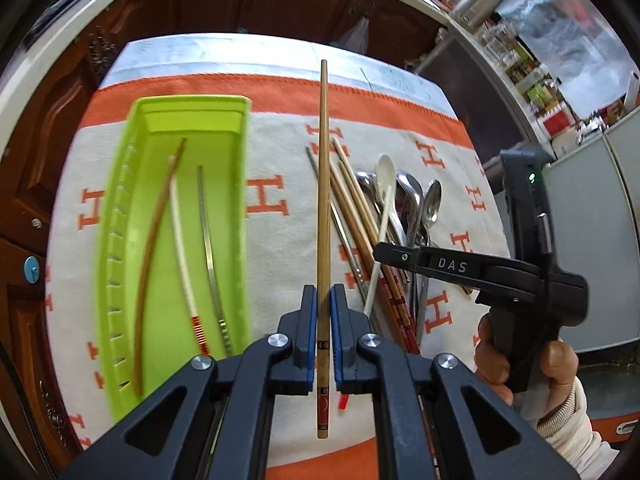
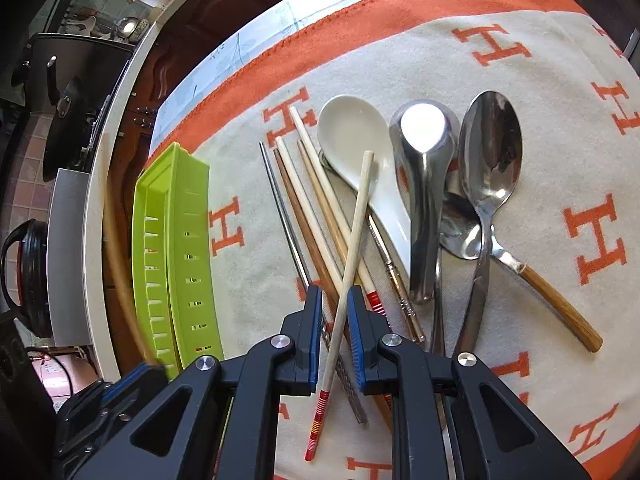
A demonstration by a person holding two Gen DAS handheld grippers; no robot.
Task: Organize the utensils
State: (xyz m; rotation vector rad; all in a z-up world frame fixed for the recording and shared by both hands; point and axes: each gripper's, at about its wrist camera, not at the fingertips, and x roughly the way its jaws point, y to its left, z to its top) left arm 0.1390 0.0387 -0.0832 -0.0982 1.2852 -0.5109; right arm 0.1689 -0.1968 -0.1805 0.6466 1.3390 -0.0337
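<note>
Sorting chopsticks into the green tray point(image 1: 120, 216) was the step I was on. My left gripper point(image 1: 323, 312) was closed tight on a brown chopstick point(image 1: 323, 200), held up in the air, w/ the tray just to its left. Three sticks already lay inside the tray.

My right gripper point(image 2: 335, 312) sat down at the pile of utensils point(image 2: 420, 200) on the orange & white cloth point(image 2: 520, 20). Its jaws were squeezed in on a white chopstick point(image 2: 352, 248) w/ a red striped end, which ran slanted between the pads. The grip looked real, but the stick's far end rested on the white spoon point(image 2: 352, 140), so it wasn't lifted yet.

Next, I thought, the left needed to swing over the tray, go low & let go so the stick lay flat along it. The right should pull up slow, so it didn't drag other sticks.
</note>
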